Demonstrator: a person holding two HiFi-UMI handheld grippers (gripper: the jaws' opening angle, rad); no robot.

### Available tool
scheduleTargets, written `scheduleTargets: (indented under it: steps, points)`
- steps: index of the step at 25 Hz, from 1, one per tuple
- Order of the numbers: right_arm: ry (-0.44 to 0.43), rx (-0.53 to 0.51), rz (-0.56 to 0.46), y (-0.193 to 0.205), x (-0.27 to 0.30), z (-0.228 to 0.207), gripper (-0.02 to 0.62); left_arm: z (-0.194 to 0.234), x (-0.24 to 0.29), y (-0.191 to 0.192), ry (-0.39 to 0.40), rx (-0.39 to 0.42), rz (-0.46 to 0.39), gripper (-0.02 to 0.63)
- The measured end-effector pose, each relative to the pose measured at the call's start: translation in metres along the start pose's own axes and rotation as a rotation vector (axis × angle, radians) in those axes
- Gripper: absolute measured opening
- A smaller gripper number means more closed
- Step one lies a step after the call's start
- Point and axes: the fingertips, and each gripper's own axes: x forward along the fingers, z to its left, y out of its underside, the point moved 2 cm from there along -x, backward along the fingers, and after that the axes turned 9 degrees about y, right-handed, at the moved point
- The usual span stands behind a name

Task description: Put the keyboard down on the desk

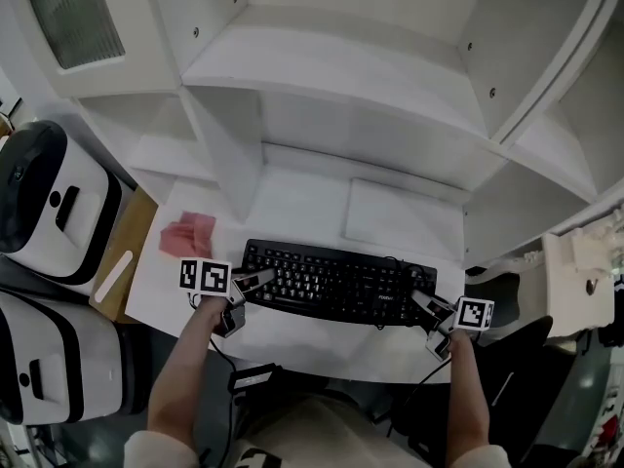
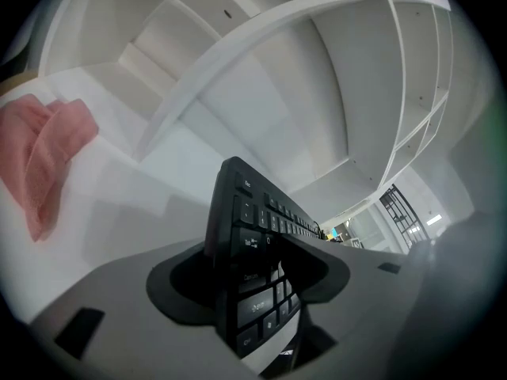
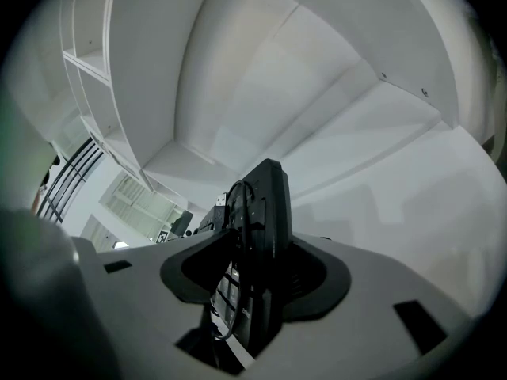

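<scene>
Near the white desk's (image 1: 292,208) front edge, right gripper (image 1: 422,303) pinches the flat black keyboard (image 1: 336,283) (matte plastic); left gripper (image 1: 261,280) gapes loosely round its other end.

White shelf unit (image 1: 331,76) fills the far side. It is split into open compartments by upright and slanted panels, with small screw heads showing on them. Below it is a white desk (image 1: 292,344), evenly lit with only soft shadows.

Far left, top: a frosted ribbed panel (image 1: 73,13).

Left of the desk stand two white machines with black fronts, the far machine (image 1: 44,198) and the near machine (image 1: 49,359). A tan board (image 1: 125,261) lies between the far one and the desk edge.

Right side: a white fitting (image 1: 575,271), kind unclear. Dark floor (image 1: 546,378) shows near right.

Past the shelf end, in the left gripper view: a black railing (image 2: 400,208) and a bright, daylit room.
</scene>
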Motion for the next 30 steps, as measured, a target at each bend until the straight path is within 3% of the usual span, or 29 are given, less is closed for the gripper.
scheduleTargets:
  steps: [9, 13, 16, 30]
  points:
    - [0.030, 0.005, 0.021, -0.005, 0.031, -0.018, 0.195, 0.038, 0.012, -0.008, -0.024, -0.034, 0.018, 0.255]
    - [0.078, 0.021, 0.027, -0.005, 0.034, -0.030, 0.196, 0.047, 0.018, -0.011, -0.029, -0.031, 0.027, 0.258]
    - [0.161, 0.013, 0.036, -0.005, 0.032, -0.043, 0.201, 0.051, 0.021, -0.010, -0.035, -0.034, 0.035, 0.260]
    - [0.187, 0.016, 0.046, 0.002, 0.048, -0.058, 0.218, 0.073, 0.028, -0.008, -0.104, -0.028, 0.076, 0.277]
